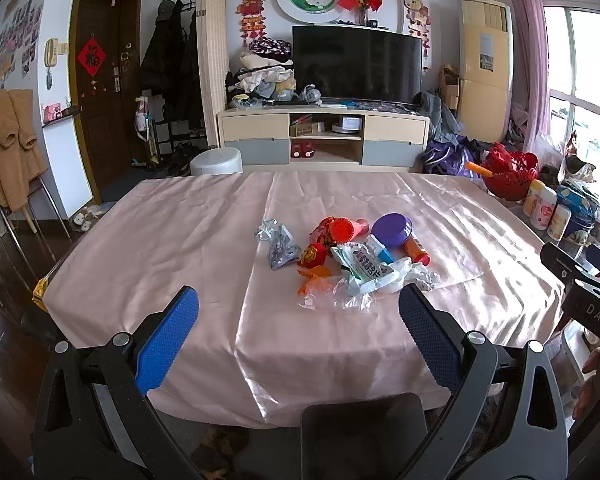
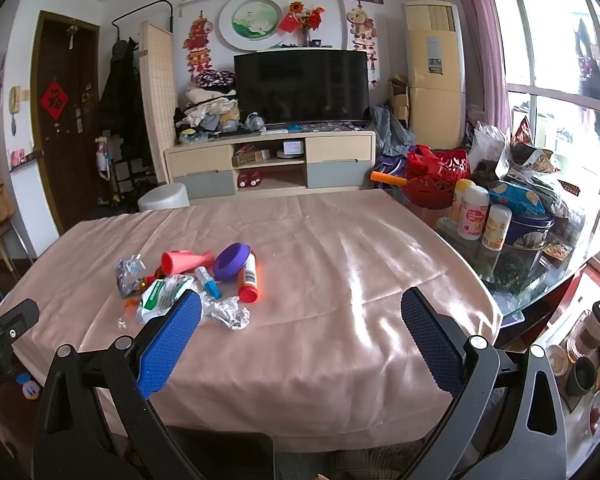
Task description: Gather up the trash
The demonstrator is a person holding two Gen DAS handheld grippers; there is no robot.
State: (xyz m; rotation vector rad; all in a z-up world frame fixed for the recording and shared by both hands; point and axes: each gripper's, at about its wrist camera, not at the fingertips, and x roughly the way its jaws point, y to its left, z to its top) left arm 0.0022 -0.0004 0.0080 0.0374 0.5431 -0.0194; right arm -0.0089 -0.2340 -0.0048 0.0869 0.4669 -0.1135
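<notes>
Satin-slick pink tablecloth (image 1: 204,240) risks sliding under any tug. Trash pile (image 1: 340,256) mid-table, nearer front edge. Left gripper (image 1: 299,332), right gripper (image 2: 301,336): fingers spread wide, empty. Orange bottle (image 2: 248,276) may roll.

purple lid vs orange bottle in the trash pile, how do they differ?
The purple lid is a wide, shallow disc; the orange bottle is a slim cylinder. The lid is plain and sits tilted; the bottle carries a white label and lies on its side. Both sit side by side on the pink tablecloth, ungripped.
</notes>
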